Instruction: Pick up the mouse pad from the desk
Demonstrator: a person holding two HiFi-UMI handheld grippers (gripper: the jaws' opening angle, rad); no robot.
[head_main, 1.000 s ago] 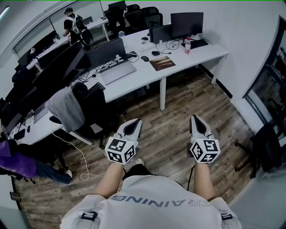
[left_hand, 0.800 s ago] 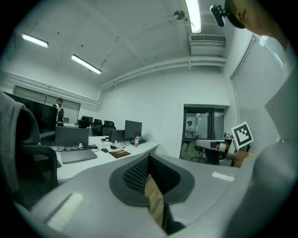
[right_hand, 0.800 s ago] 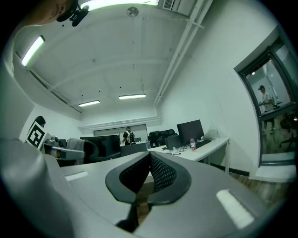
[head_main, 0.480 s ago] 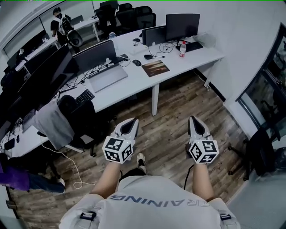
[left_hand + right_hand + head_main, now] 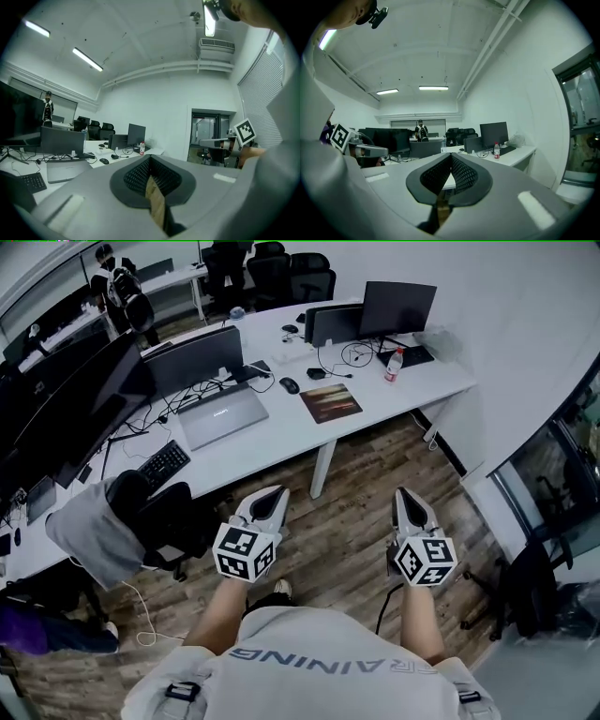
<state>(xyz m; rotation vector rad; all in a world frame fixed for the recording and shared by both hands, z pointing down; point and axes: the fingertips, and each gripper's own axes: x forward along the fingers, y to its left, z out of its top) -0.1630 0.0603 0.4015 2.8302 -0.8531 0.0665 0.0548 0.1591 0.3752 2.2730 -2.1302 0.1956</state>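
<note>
In the head view, the left gripper [image 5: 278, 493] and the right gripper [image 5: 405, 493] were held side by side over the wooden floor [image 5: 361, 479]. Both were well short of the white desk [image 5: 394, 385], and each pair of jaws was drawn to a narrow point. We counted two grippers and one marker cube on each. One mouse pad [image 5: 330, 402], brown and rectangular, lay flat on the desk, well apart from both grippers. A single mouse [image 5: 289, 384] sat just to its left, and one closed laptop [image 5: 222, 415] lay farther left. One water bottle [image 5: 395, 364] stood upright to the right of the pad, near two dark monitors [image 5: 400, 306] at the desk's far end. A keyboard [image 5: 164, 465] lay near the desk's front edge, and a chair [image 5: 155, 521] with a grey garment over it stood beside it. One person [image 5: 117, 287] stood far back in the room.

In the left gripper view, the left gripper [image 5: 150, 159] had its jaws closed together, tips meeting, with nothing between them. Beyond it we saw the laptop [image 5: 65, 169], the mouse [image 5: 103, 161] and the bottle [image 5: 142, 148]; we could not make out the pad there. The right gripper [image 5: 220, 144] showed at the right edge.

In the right gripper view, the right gripper [image 5: 451, 157] was likewise closed on nothing, its ribbed pads pressed tip to tip. We saw one bottle [image 5: 497, 150], one monitor [image 5: 493, 132] behind it and the one person [image 5: 421, 131] in the distance.
</note>
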